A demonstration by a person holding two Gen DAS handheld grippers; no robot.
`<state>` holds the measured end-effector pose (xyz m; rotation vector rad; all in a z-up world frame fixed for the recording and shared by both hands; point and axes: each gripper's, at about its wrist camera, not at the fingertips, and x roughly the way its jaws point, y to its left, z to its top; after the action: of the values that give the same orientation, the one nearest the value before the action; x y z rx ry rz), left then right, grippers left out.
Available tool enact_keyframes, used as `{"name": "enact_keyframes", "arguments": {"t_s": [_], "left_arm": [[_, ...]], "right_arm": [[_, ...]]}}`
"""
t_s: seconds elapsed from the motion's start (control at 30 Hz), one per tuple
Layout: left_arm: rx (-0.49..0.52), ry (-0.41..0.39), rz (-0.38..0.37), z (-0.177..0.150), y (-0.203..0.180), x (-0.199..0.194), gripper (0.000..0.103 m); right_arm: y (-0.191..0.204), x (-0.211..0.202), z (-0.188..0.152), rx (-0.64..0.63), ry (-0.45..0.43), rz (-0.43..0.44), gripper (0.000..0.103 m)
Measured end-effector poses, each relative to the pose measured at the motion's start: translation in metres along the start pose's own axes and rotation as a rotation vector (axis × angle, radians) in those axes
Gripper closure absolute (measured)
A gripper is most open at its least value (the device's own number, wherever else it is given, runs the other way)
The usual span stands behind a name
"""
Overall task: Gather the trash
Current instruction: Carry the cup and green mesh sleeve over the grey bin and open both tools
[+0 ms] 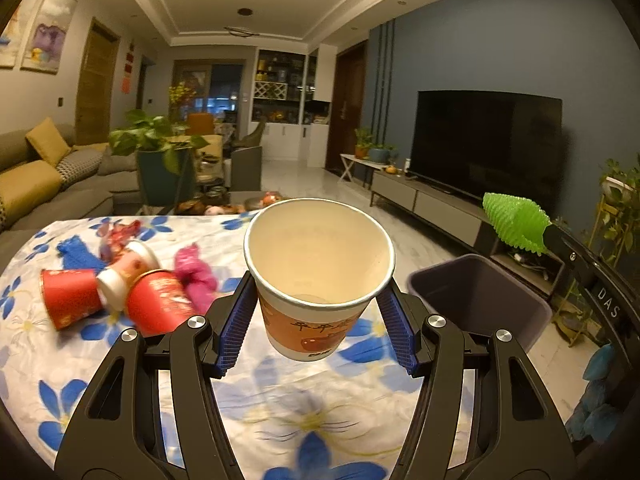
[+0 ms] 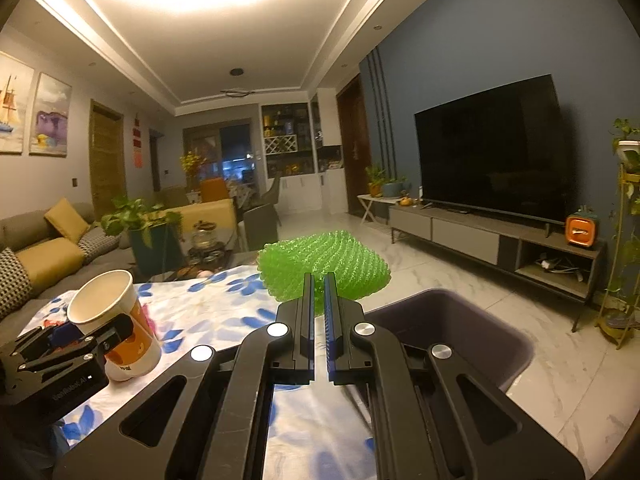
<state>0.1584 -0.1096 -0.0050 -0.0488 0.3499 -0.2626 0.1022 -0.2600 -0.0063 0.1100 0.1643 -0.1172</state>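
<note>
My left gripper [image 1: 316,300] is shut on a white and orange paper cup [image 1: 316,280], held upright above the flowered tablecloth [image 1: 280,420]; the same paper cup [image 2: 116,320] appears at the left in the right wrist view. My right gripper [image 2: 319,280] is shut on a green foam net [image 2: 320,264], held over the table's right edge beside the dark purple bin [image 2: 460,328]. From the left wrist view the green foam net [image 1: 516,224] hangs above the bin [image 1: 480,292]. Red paper cups [image 1: 160,304], a pink wrapper [image 1: 196,276] and a blue scrap [image 1: 76,252] lie at the table's left.
The bin stands on the marble floor at the table's right edge. A TV [image 2: 492,152] on a low cabinet [image 2: 480,236] lines the right wall. A sofa [image 1: 48,184] and a potted plant [image 1: 156,148] sit behind the table at the left.
</note>
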Motion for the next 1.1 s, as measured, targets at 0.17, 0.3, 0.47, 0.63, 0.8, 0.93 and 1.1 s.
{"name": "enact_keyframes", "arguments": {"t_s": [0.17,0.3,0.47,0.63,0.8,0.93,1.1], "left_arm": [[0.022,-0.003,-0.039,0.005,-0.026,0.01,0.044],[0.037,-0.002,-0.076,0.007,-0.043,0.019,0.044],[0.06,-0.006,-0.113,0.009,-0.062,0.03,0.044],[0.069,-0.009,-0.154,0.011,-0.085,0.044,0.044],[0.077,-0.012,-0.187,0.01,-0.102,0.054,0.044],[0.084,-0.012,-0.202,0.011,-0.111,0.062,0.043],[0.091,-0.01,-0.219,0.01,-0.119,0.07,0.043]], "right_arm": [[-0.023,-0.002,0.004,0.009,-0.014,-0.043,0.098],[-0.042,0.0,0.004,0.022,-0.014,-0.069,0.098],[-0.061,0.0,0.004,0.033,-0.018,-0.106,0.098],[-0.073,0.003,0.003,0.042,-0.012,-0.126,0.098],[-0.082,0.009,0.001,0.047,-0.004,-0.132,0.098],[-0.088,0.011,-0.001,0.051,0.006,-0.131,0.098],[-0.09,0.016,-0.002,0.055,0.018,-0.123,0.098]]}}
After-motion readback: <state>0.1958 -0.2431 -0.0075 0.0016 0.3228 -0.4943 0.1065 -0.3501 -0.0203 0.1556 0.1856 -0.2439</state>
